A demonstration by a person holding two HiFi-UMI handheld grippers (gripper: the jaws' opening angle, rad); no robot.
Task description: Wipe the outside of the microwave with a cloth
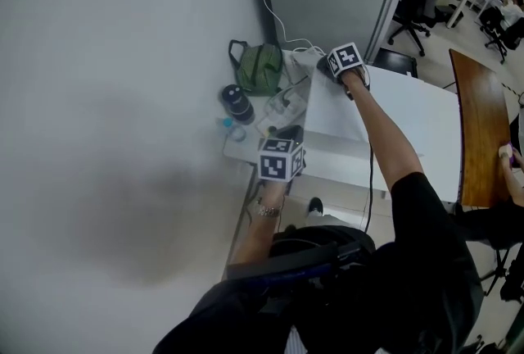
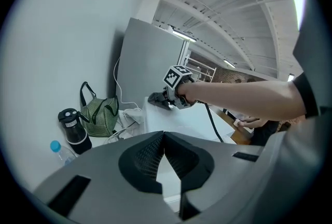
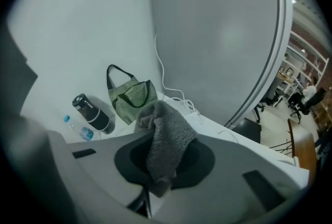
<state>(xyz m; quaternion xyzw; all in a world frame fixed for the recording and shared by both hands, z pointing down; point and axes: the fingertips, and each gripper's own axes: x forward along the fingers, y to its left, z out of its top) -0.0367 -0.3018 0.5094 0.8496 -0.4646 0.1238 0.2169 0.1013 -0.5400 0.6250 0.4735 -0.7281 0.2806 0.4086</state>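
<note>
While pinching the grey cloth (image 3: 166,140) with the right gripper (image 1: 323,65) atop the microwave (image 1: 327,123), sweeping flat overlapping strokes, holding the left gripper's (image 2: 163,137) fingers (image 2: 142,158) together.

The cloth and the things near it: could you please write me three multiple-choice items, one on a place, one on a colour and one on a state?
1. Where is the bag?
A. On the floor
B. Beside the flask
C. On a shelf

2. What colour is the cloth?
A. Grey
B. Red
C. Yellow

3. How is the right claw?
A. Open, empty
B. Shut on the cloth
C. Shut, empty

Answers:
1. B, as the right gripper view shows the striped green bag next to the black flask by the wall.
2. A, as the towelling is plainly grey.
3. B, as the cloth hangs pinched between its jaws.
</note>
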